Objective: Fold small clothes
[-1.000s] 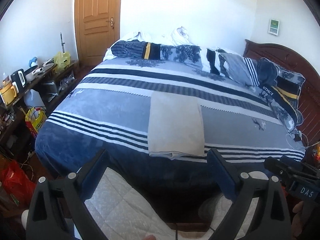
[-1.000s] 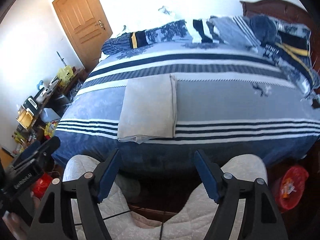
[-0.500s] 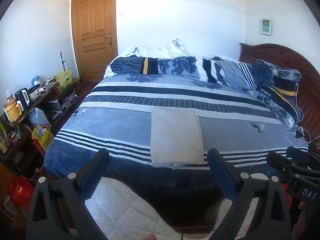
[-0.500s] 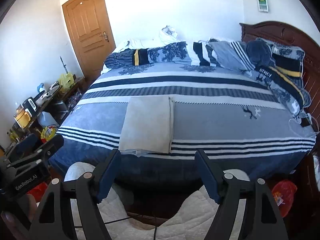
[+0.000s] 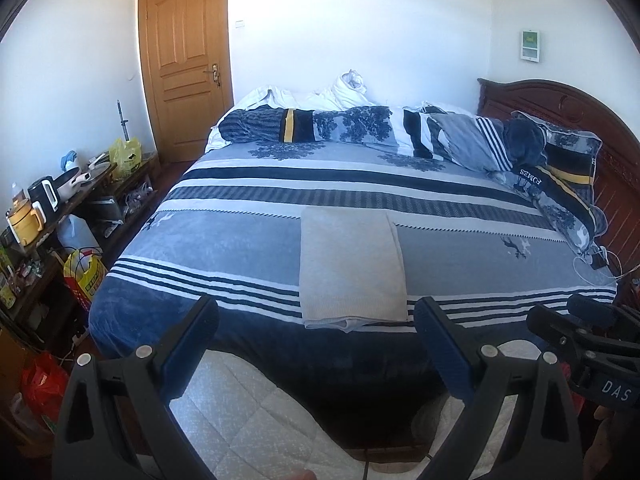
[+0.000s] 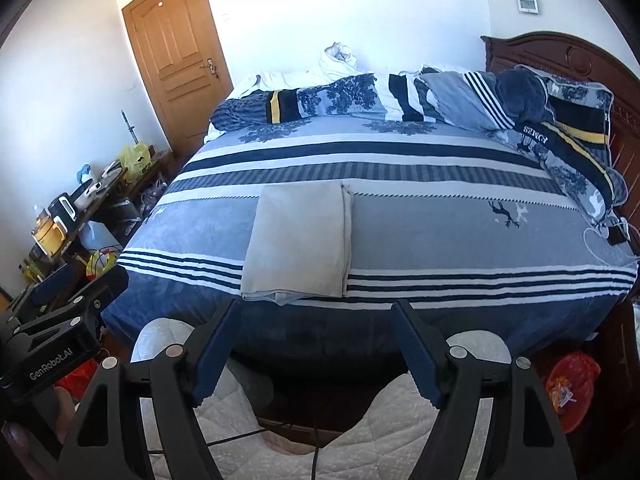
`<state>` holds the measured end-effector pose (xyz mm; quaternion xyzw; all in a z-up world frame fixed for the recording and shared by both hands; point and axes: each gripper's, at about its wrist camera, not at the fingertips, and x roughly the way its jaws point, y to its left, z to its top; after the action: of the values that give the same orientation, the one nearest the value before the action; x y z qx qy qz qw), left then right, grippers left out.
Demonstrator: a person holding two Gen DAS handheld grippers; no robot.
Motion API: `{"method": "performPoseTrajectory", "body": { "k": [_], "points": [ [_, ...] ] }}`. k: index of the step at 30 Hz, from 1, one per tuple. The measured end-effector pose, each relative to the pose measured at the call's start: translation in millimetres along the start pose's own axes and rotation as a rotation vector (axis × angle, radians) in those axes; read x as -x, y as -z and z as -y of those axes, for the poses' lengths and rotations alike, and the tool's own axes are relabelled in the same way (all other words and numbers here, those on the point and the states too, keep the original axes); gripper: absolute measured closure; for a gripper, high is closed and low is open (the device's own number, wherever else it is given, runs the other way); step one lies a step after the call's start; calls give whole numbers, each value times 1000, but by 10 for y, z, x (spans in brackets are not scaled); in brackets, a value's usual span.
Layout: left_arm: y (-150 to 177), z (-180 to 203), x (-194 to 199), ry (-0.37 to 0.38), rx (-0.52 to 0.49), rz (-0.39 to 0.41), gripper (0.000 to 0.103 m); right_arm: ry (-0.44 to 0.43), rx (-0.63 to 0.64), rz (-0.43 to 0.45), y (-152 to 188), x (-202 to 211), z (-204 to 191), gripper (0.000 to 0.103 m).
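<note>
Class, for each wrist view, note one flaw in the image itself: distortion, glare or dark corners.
Left wrist view: fisheye bows the door, corners go black. Right wrist view: back wall washes out white, bed edge bulges in a curve.

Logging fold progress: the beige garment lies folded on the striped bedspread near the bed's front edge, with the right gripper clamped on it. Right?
Not quite. In the right wrist view the right gripper is open and empty, held off the bed. The beige garment does lie folded on the striped bedspread.

home bedroom | bed (image 5: 248,240) | headboard (image 5: 560,104) | wooden door (image 5: 186,56)
</note>
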<state>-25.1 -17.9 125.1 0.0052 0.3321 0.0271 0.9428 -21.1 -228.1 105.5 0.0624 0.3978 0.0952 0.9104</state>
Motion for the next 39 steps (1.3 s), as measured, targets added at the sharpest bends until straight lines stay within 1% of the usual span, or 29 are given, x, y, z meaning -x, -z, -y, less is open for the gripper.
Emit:
{"method": "performPoseTrajectory", "body": {
  "k": [3,13,22,32,39],
  "points": [
    [3,5,-12,3,0,5,5,2,5,2,-7,4,-5,22],
    [23,27,-39,8,8,-22,5,-6,-8,-16,1,-65,32,22],
    [23,91,5,11,-2,-9,5,-1,-7,-3,5,-17,37,22],
    [34,113,8,12,-3,-11,5,4,5,0,-17,-12,35,22],
    [66,152,12,-1,0,-19,5,4,21,1,-24,-15,6,22]
  ]
}}
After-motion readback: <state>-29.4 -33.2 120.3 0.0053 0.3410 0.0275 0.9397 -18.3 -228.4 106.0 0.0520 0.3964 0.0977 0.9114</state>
